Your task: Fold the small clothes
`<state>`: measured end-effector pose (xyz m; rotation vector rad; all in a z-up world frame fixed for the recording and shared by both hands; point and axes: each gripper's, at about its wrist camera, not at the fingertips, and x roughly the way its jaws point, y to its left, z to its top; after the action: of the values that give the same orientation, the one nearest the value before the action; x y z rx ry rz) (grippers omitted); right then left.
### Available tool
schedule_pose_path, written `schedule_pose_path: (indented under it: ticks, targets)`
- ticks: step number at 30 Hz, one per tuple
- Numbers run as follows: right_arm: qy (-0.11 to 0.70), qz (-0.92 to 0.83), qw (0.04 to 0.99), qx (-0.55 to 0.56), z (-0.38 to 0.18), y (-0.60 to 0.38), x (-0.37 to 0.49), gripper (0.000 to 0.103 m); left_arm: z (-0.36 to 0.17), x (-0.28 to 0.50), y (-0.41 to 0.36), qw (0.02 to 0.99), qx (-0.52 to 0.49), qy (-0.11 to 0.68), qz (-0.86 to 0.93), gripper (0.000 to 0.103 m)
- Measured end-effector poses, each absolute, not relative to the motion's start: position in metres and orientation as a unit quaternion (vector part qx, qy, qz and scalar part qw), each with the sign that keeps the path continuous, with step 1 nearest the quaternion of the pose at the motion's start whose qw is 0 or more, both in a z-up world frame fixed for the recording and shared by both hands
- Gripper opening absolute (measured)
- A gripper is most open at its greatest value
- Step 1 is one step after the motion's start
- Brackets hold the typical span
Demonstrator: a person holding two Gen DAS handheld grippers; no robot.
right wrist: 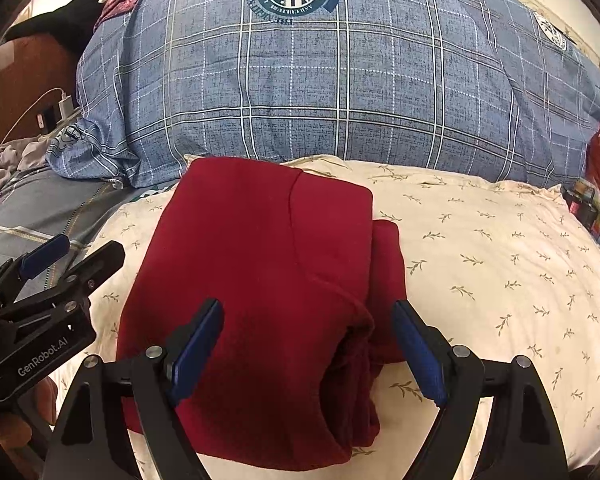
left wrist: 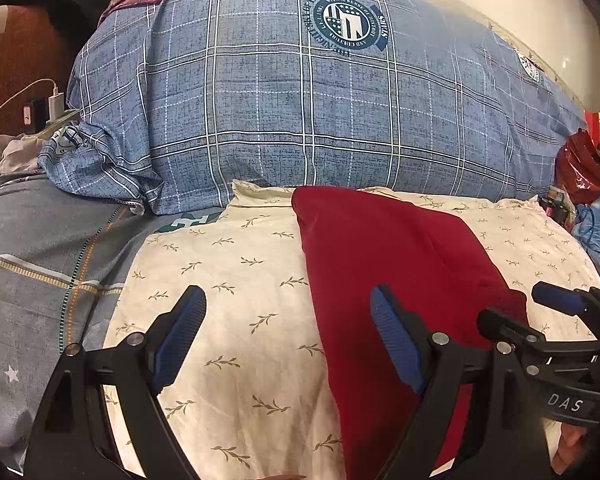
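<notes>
Cream pillow (right wrist: 480, 248) under folded red garment (right wrist: 260, 280). Both my grippers, left (left wrist: 288, 300) and right (right wrist: 308, 312), gape empty; probably just press the loose right fold flat.

Folded dark-red knit garment (right wrist: 260, 280) laid on cream leaf-printed pillow (right wrist: 500, 264) | right gripper (right wrist: 308, 344) held wide open above garment's near edge | left gripper (right wrist: 64, 256) seen beside it, nothing gripped | blue plaid quilt (right wrist: 340, 92) heaped behind
</notes>
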<state>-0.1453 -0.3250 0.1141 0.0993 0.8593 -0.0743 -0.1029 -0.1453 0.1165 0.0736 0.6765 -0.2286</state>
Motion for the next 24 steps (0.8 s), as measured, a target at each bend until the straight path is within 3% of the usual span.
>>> schedule_pose_path:
  ticks: [24]
  targets:
    - [0.427,-0.031,0.902,0.057,0.1076,-0.3205,-0.1447,0.087,0.1122,-0.1033,-0.1456,0.937,0.042,0.331,-0.105,0.085]
